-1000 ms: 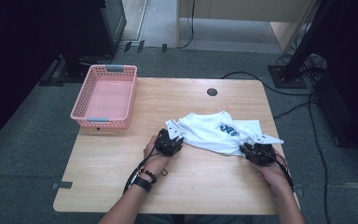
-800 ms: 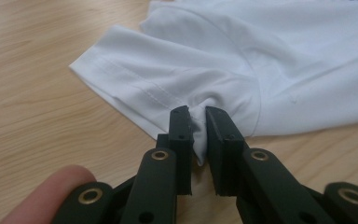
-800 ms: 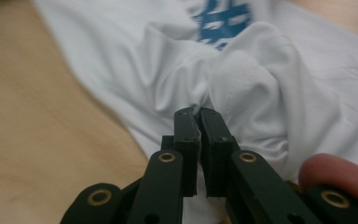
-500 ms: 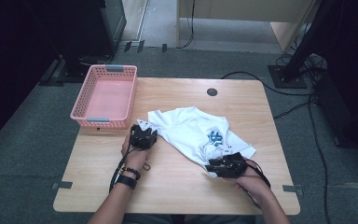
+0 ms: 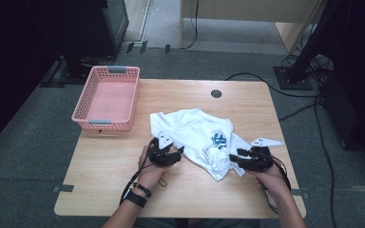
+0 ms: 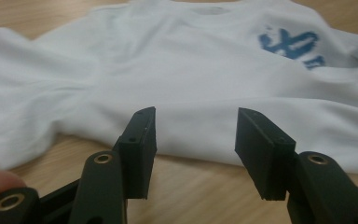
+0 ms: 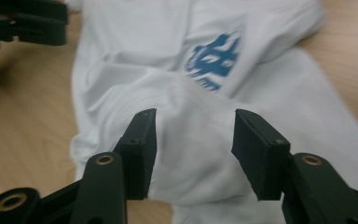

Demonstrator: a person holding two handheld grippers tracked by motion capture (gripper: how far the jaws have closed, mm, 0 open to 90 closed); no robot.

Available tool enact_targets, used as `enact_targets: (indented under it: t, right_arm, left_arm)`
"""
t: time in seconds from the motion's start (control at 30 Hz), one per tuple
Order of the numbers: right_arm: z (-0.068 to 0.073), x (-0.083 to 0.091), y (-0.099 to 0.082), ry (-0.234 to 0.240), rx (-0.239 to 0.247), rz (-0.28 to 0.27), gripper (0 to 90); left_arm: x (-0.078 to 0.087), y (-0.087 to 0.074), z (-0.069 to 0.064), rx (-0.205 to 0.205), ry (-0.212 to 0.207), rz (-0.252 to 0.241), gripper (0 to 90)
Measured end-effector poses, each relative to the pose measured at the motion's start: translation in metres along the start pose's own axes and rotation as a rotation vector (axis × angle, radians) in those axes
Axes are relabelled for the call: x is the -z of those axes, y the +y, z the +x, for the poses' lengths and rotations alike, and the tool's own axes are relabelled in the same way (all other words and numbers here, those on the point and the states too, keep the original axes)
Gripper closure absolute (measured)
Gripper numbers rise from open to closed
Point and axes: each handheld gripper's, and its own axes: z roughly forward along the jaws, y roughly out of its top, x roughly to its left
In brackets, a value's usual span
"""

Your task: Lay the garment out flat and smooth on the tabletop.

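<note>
Lying crumpled: 1 white shirt [image 5: 195, 135] | 1 pink basket [image 5: 105, 99] | 2 grippers spread, empty

Left tongs [image 5: 179, 153] and right tongs [image 5: 233, 158] gape.

White T-shirt [image 5: 195, 135] with blue print [image 5: 218, 140]; pink basket [image 5: 106, 97] at 10 o'clock, grey handles; light wood-grain table [image 5: 100, 166]; black grippers.

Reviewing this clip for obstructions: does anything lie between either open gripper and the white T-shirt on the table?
Nothing visible does. The left gripper faces the white T-shirt hem with bare table between them, jaws open. The right gripper sits at the shirt's bunched lower corner, jaws open over the fabric. The pink basket stands apart, off to the left.
</note>
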Motion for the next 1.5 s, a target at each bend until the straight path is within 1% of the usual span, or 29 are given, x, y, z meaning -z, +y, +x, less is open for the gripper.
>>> enact_targets:
  t: [0.03,0.07,0.1,0.13,0.17,0.23,0.27,0.3,0.33,0.4,0.47,0.5,0.53,0.57,0.6,0.63,0.67,0.7,0.77,0.83,0.87,0.93,1.0,1.03,1.1,1.2,1.27,1.3,1.5]
  right_arm:
    - [0.003,-0.003,0.000,0.009,0.023,0.016,48.6]
    - [0.006,-0.005,-0.001,-0.003,0.042,0.020,53.2]
    - [0.010,-0.007,-0.001,-0.038,0.081,0.027,66.4]
    - [0.012,-0.009,-0.001,-0.053,0.106,0.032,72.7]
    - [0.013,-0.008,-0.001,-0.042,0.127,0.030,80.4]
    - [0.017,-0.004,-0.001,0.021,0.184,0.036,85.0]
    - [0.019,-0.001,-0.002,0.050,0.213,0.049,85.2]
    - [0.019,0.001,-0.003,0.097,0.240,0.077,84.8]
    - [0.020,0.004,-0.004,0.166,0.264,0.124,82.2]
    - [0.019,0.010,-0.010,0.260,0.328,0.176,75.2]
    - [0.013,0.017,-0.014,0.315,0.331,0.205,71.9]
    - [0.009,0.021,-0.015,0.331,0.322,0.200,68.8]
    - [0.004,0.025,-0.014,0.328,0.303,0.176,64.4]
    - [-0.001,0.027,-0.013,0.312,0.278,0.149,63.6]
    - [-0.008,0.030,-0.010,0.266,0.218,0.097,62.4]
    - [-0.014,0.030,-0.007,0.207,0.168,0.052,59.5]
    - [-0.019,0.028,-0.004,0.134,0.112,0.019,59.3]
    - [-0.024,0.026,-0.002,0.064,0.058,0.003,59.0]
    - [-0.028,0.019,-0.001,-0.057,0.005,-0.009,55.5]
    - [-0.031,0.013,-0.002,-0.123,-0.026,-0.004,55.1]
    - [-0.032,0.007,-0.003,-0.171,-0.037,0.000,54.0]
    - [-0.030,0.000,-0.005,-0.225,-0.032,0.011,53.1]
    - [-0.028,-0.008,-0.007,-0.271,0.001,0.031,52.2]
    - [-0.027,-0.011,-0.008,-0.301,0.020,0.042,51.6]
    - [-0.027,-0.013,-0.009,-0.321,0.030,0.038,50.1]
    - [-0.029,-0.012,-0.010,-0.348,0.035,0.029,46.0]
    - [-0.034,-0.008,-0.012,-0.361,0.012,0.021,46.0]
    - [-0.040,-0.005,-0.013,-0.369,-0.015,0.020,46.0]
    - [-0.066,0.017,-0.022,-0.478,-0.128,0.009,46.5]
  left_arm:
    - [-0.001,0.000,-0.006,-0.016,-0.008,-0.001,48.1]
    - [-0.003,0.001,-0.014,-0.043,-0.024,0.001,47.6]
    - [-0.004,0.001,-0.020,-0.062,-0.036,-0.002,47.1]
    - [-0.005,0.001,-0.024,-0.073,-0.038,-0.003,46.2]
    - [-0.007,0.000,-0.026,-0.077,-0.040,-0.003,45.8]
    - [-0.011,0.000,-0.025,-0.066,-0.029,0.001,44.8]
    - [-0.012,0.000,-0.023,-0.053,-0.021,0.006,44.2]
    - [-0.013,0.001,-0.020,-0.030,-0.011,0.002,43.5]
    - [-0.014,0.001,-0.016,-0.014,0.003,-0.001,42.9]
    - [-0.014,0.003,-0.009,0.026,0.024,-0.008,42.5]
    - [-0.013,0.005,-0.004,0.045,0.038,-0.011,41.8]
    - [-0.013,0.006,-0.003,0.049,0.046,-0.009,41.7]
    - [-0.013,0.006,-0.003,0.047,0.047,-0.004,41.8]
    - [-0.014,0.006,-0.004,0.036,0.043,-0.003,41.7]
    - [-0.014,0.006,-0.007,0.022,0.039,-0.002,41.6]
    - [-0.015,0.006,-0.010,0.006,0.035,0.005,41.5]
    - [-0.017,0.006,-0.013,-0.005,0.030,0.008,41.4]
    - [-0.019,0.006,-0.017,-0.021,0.028,0.009,41.1]
    - [-0.021,0.006,-0.023,-0.048,0.021,0.017,41.0]
    - [-0.026,0.005,-0.027,-0.067,0.013,0.032,40.8]
    - [-0.027,0.004,-0.027,-0.068,0.013,0.037,40.8]
    - [-0.031,0.002,-0.027,-0.076,0.019,0.063,40.8]
    - [-0.032,0.001,-0.025,-0.078,0.023,0.084,41.0]
    - [-0.032,0.001,-0.024,-0.077,0.021,0.083,41.1]
    - [-0.030,0.001,-0.023,-0.089,0.020,0.094,41.4]
    - [-0.026,-0.001,-0.020,-0.092,0.014,0.102,42.2]
    - [-0.022,-0.003,-0.016,-0.096,0.008,0.097,42.8]
    - [-0.020,-0.005,-0.014,-0.094,0.006,0.095,42.9]
    - [-0.007,-0.012,0.000,-0.091,0.009,0.097,44.8]
